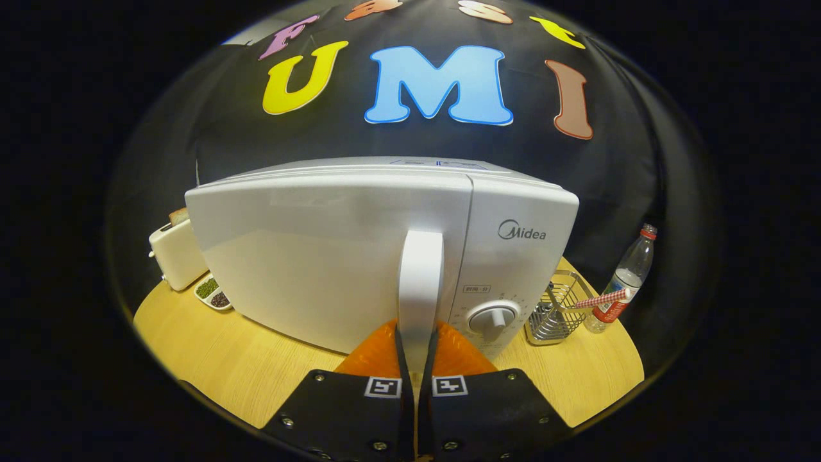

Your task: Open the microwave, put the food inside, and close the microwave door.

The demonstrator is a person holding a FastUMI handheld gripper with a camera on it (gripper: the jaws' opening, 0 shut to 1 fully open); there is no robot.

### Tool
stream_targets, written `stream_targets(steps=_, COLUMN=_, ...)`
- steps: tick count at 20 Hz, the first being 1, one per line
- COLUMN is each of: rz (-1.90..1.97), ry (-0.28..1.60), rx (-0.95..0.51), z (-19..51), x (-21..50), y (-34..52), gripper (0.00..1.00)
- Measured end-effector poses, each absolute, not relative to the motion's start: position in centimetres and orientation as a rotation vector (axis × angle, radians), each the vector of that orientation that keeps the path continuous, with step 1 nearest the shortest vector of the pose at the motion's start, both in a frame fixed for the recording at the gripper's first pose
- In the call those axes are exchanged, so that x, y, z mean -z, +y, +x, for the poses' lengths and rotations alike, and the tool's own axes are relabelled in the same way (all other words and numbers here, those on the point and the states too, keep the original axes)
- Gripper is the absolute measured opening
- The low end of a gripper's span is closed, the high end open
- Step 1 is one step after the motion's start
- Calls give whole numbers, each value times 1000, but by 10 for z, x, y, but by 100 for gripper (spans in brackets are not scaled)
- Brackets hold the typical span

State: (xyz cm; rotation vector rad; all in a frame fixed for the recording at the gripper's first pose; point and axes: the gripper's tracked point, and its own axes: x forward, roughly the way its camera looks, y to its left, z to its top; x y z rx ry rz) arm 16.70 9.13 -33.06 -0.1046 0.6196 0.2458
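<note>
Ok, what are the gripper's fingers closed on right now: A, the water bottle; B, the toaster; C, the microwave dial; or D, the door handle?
D: both fingers press on the lower end of the upright door handle of the microwave, with the dial off to the side of them.

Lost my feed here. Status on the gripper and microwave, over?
Gripper fingers closed on the door handle. Microwave door looks shut or barely ajar. Nothing blocking; toaster off beside it.
</note>
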Motion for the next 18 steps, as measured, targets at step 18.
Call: stream_targets(steps=18, rz=-88, ry=689, rx=-253, z=88, x=319, y=103, gripper=11)
